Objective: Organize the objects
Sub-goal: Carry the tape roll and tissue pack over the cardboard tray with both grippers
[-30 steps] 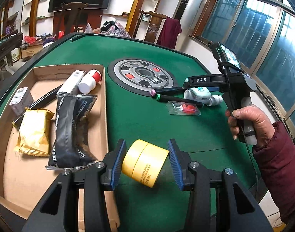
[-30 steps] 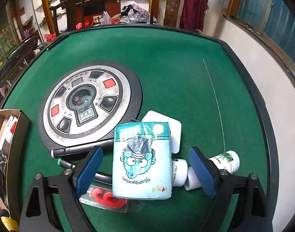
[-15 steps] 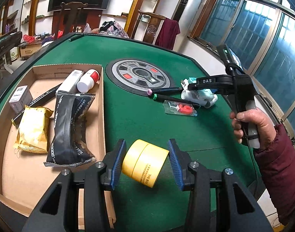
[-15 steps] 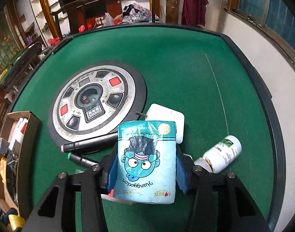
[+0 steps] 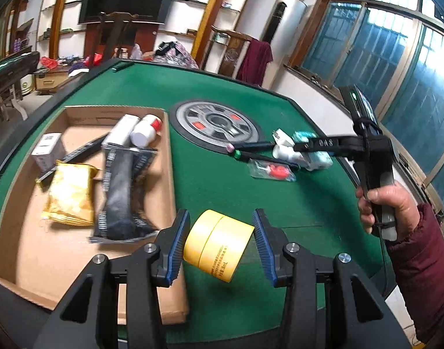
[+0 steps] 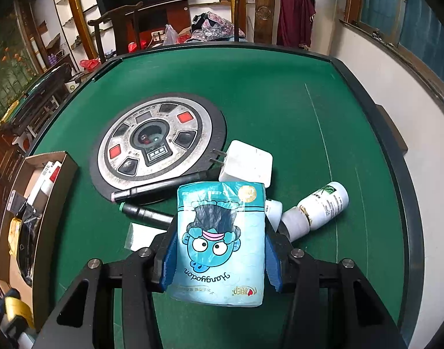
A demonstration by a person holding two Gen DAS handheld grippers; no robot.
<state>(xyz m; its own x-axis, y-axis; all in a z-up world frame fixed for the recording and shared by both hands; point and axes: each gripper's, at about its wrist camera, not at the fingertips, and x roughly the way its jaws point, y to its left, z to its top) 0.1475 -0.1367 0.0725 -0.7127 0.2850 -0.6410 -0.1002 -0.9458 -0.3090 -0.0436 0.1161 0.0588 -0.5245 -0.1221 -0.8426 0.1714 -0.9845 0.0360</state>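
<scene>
- Tissue pack [image 6: 220,242], pale blue with a cartoon face, sits between the blue pads of the right gripper [image 6: 220,257]; both pads press its sides, and it looks lifted just clear of the green table [image 6: 280,93].
- Yellow tape roll [image 5: 219,244] hangs tilted in the left gripper [image 5: 220,242]. The near pad touches it, but contact at the other pad is not clear, so I cannot tell if it is truly clamped.
- Step in hand, as I judge it: both items picked, ready to carry to the cardboard box [image 5: 171,174] on the left of the table (already holding a gold packet [image 5: 69,195] and a black packet [image 5: 126,192]).
- Next move calls for swinging each load over the box wall and releasing over bare cardboard, not onto the packets.
- Only the right wrist view shows the white charger [image 6: 246,164], the bottle [image 6: 318,209] and the pens behind the pack.
- Only the left wrist view shows the box floor and the person's hand [image 5: 387,203] on the right handle.
</scene>
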